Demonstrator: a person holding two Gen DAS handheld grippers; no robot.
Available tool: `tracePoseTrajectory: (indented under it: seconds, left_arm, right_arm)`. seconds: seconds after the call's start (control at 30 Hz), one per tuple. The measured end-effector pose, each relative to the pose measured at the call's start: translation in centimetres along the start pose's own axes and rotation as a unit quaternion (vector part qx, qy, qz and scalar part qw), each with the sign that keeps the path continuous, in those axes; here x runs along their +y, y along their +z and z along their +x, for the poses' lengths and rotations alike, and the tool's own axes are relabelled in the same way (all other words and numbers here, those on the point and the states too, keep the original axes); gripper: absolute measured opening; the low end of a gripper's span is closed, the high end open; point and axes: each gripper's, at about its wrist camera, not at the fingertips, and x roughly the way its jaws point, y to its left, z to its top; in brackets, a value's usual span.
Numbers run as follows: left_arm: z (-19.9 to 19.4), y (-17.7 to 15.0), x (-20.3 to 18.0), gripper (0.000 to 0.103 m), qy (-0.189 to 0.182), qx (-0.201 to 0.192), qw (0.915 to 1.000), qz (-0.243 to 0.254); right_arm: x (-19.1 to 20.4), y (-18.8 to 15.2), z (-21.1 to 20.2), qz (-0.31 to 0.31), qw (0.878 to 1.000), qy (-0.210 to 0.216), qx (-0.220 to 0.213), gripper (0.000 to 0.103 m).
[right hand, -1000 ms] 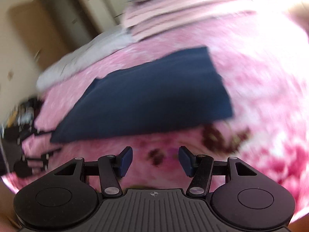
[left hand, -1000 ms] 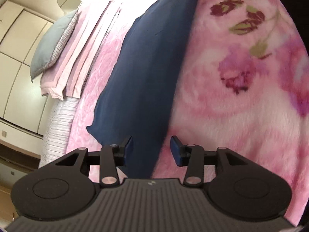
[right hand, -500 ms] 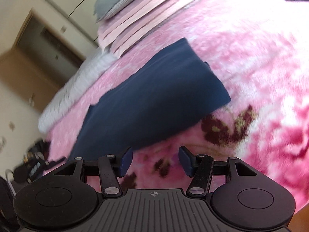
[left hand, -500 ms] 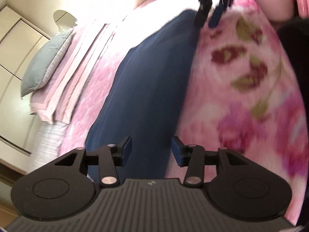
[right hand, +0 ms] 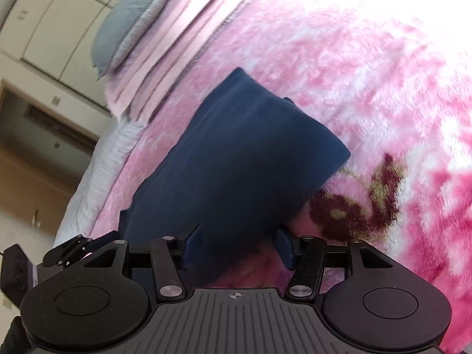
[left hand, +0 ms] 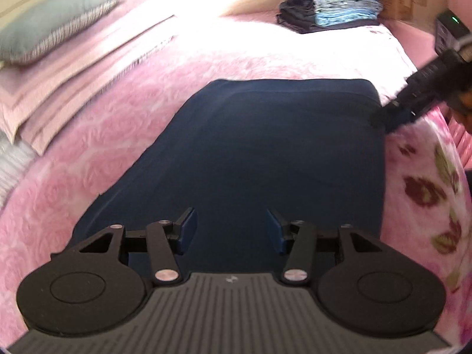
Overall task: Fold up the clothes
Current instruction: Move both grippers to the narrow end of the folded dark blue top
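Lining up the next fold | left gripper just widened, empty, over near end of navy cloth | right gripper open, straddling its corner to pinch.

Navy garment – folded long, lying flat on pink bedspread.

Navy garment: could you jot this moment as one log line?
navy garment: flat on pink blanket | left jaws: just opening, empty | right jaws: open, at corner

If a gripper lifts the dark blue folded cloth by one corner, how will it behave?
The dark blue cloth lies flat and thin on the pink blanket, so it probably droops and unfolds when lifted. It looks light. The plush blanket may drag on it if pushed.
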Motion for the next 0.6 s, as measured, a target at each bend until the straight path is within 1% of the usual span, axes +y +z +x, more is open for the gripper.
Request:
tracePoseTrajectory:
  seconds: [0.1, 0.2, 0.27, 0.33, 0.47, 0.53, 0.6]
  left_arm:
    - [-0.7, 1.0, 1.3, 0.047, -0.016, 0.036, 0.9990, -0.021]
    - [-1.8, 2.1, 2.5, 0.047, -0.031, 0.076, 0.9959, -0.036]
    - [-2.5, 3.5, 3.7, 0.048, -0.039, 0.092, 0.9941, -0.043]
    - [-3.1, 4.9, 5.0, 0.050, -0.047, 0.107, 0.9919, -0.048]
    - [-2.5, 7.7, 7.5, 0.050, -0.059, 0.124, 0.9902, -0.022]
    - [-1.9, 8.9, 8.7, 0.050, -0.067, 0.122, 0.9901, -0.012]
    - [-1.0, 10.3, 9.6, 0.050, -0.080, 0.121, 0.9894, -0.005]
  right_arm:
    - [0.6, 0.7, -0.4, 0.021, 0.999, -0.030, 0.028, 0.057]
    - [1.5, 1.2, -1.1, 0.040, 0.995, -0.062, 0.062, 0.057]
    - [1.8, 1.5, -1.5, 0.050, 0.993, -0.072, 0.077, 0.057]
    - [1.7, 1.8, -1.6, 0.062, 0.992, -0.077, 0.079, 0.057]
    - [1.2, 2.2, -1.2, 0.073, 0.991, -0.088, 0.069, 0.057]
    - [1.4, 2.0, -0.8, 0.084, 0.989, -0.099, 0.065, 0.057]
    - [1.7, 1.7, -1.0, 0.098, 0.989, -0.101, 0.055, 0.057]
